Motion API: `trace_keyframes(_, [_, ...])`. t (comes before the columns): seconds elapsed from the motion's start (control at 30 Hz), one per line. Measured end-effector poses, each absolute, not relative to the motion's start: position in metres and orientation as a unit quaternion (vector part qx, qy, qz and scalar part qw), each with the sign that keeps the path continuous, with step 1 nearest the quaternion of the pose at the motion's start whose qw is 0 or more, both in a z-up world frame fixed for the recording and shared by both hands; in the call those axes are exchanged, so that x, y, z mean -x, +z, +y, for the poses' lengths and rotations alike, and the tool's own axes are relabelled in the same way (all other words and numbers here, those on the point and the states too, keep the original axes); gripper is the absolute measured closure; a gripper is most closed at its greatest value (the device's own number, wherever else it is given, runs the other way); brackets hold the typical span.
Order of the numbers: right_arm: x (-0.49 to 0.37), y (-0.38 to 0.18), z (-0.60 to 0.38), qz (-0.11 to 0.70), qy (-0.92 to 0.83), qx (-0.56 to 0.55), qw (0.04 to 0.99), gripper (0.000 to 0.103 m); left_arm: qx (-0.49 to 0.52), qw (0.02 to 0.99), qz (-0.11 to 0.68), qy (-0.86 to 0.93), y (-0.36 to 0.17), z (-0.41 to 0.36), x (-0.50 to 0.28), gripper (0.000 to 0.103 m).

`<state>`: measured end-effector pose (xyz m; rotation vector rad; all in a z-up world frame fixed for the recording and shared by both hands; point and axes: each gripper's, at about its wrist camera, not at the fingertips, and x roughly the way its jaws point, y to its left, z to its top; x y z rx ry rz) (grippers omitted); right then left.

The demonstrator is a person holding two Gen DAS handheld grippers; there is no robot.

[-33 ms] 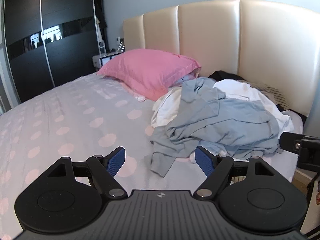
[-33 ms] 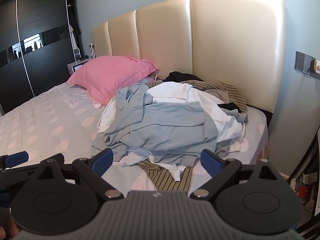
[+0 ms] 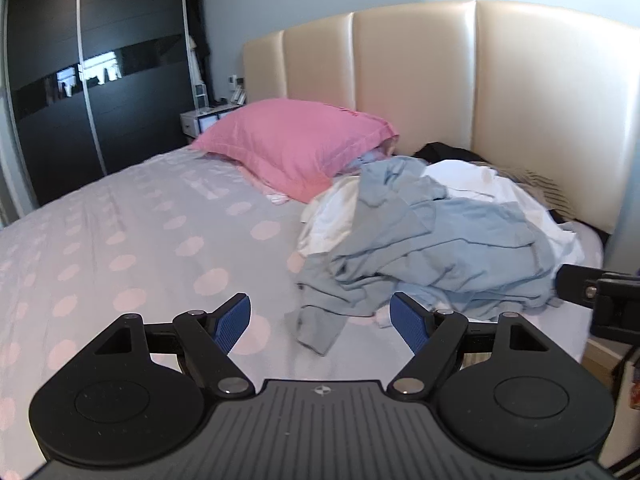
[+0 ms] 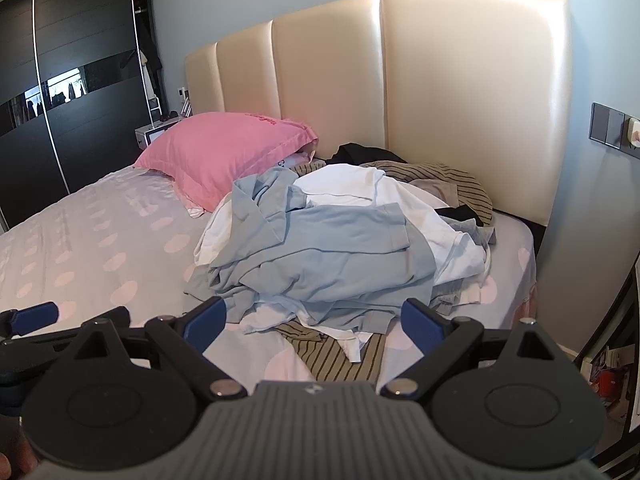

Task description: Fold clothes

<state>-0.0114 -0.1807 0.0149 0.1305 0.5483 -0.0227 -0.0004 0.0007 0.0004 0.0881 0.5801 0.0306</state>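
Both the left claw (image 3: pixel 320 322) and the right claw (image 4: pixel 314 320) hang spread and empty just short of the crumpled clothes pile (image 4: pixel 332 248) on the bed (image 3: pixel 140 240), so picking one garment seems next.

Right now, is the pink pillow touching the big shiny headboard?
Cannot tell. In both wrist views the pink pillow lies in front of the headboard and overlaps it, so its far edge hides any gap or contact.
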Motion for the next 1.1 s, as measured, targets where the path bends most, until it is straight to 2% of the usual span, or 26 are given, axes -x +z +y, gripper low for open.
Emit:
trace_keyframes(0.33, [0.0098,0.0168,-0.179,0.271,-0.014,-0.064,0.96,0.008,0.006,0.951,0.309,0.017,0.0042,0.0068,0.0039,0.027])
trace_keyframes(1.1, [0.0097,0.0163,-0.1787,0.264,-0.005,-0.063,0.963,0.008,0.01,0.947,0.319,0.018,0.0003,0.0055,0.0029,0.027])
